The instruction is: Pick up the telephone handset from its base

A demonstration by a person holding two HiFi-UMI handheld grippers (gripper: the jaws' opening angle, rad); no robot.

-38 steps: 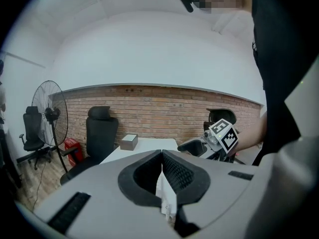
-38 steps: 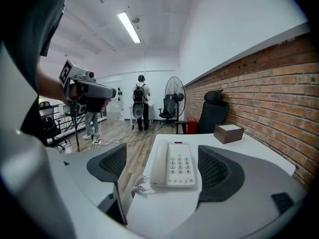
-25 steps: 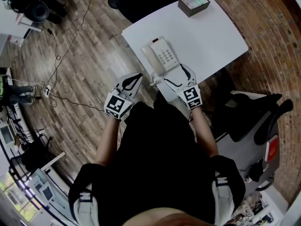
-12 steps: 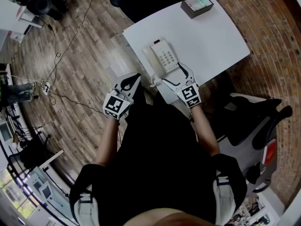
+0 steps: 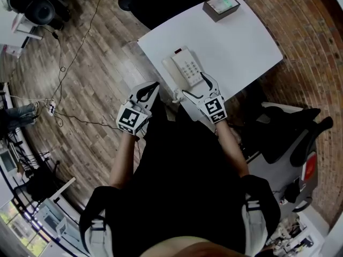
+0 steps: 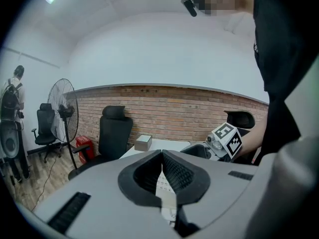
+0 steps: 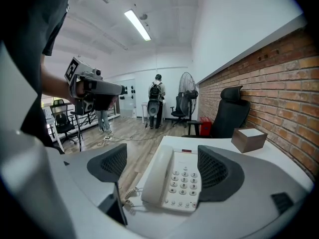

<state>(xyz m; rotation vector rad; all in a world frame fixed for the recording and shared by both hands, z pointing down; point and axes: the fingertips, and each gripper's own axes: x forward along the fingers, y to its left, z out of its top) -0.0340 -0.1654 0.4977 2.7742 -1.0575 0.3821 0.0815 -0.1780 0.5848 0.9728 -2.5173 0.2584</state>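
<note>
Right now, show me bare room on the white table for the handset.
White table: bare between the white push-button telephone and the small brown box, and along its right side. Crowded at the near edge: telephone, open right gripper.

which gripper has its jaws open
The right gripper: its jaws stand wide apart, framing the phone ahead of them. The left gripper has its jaws closed together, with nothing between them.
</note>
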